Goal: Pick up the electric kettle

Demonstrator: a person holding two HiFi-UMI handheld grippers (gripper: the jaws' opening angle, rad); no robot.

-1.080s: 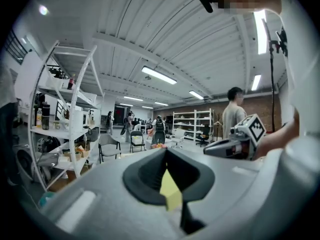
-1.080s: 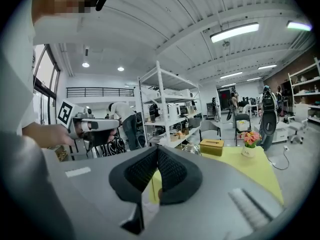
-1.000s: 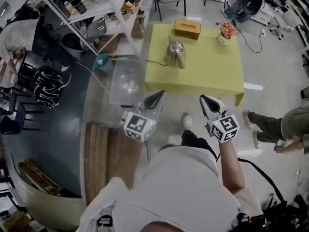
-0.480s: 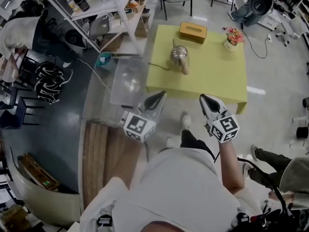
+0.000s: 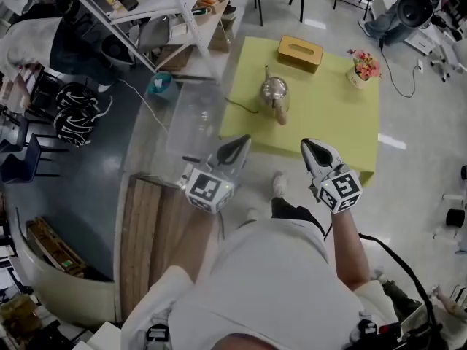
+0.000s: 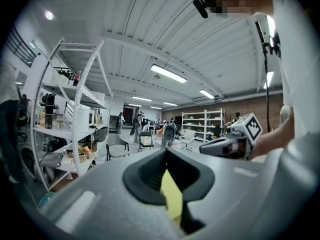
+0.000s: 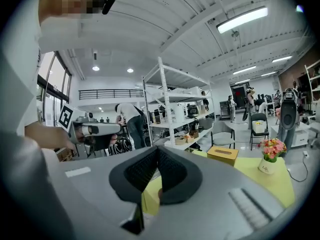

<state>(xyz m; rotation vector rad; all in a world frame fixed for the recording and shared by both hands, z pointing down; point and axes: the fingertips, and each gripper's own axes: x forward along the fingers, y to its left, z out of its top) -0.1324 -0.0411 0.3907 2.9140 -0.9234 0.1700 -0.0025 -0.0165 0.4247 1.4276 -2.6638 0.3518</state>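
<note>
One table, yellow-green top, set on the floor ahead of the person. Three things on the table:
- One electric kettle, shiny metal, upright, near the middle of the table and a bit toward its left side. Its tan handle points to the near edge. One dark cord runs from it toward the table's left edge.
- One wooden tissue box at the table's far edge.
- One small pot of pink flowers at the table's far right corner.

The three stand well apart.

Two grippers, both short of the table's near edge and level with each other, neither touching the kettle. Left gripper is off the near left corner, pads pressed together, nothing between them. Right gripper is off the middle of the near edge, pads also pressed together and empty.

One clear plastic bin sits on the floor just beside the table's left edge. One white shelving rack stands further left of the table.
</note>
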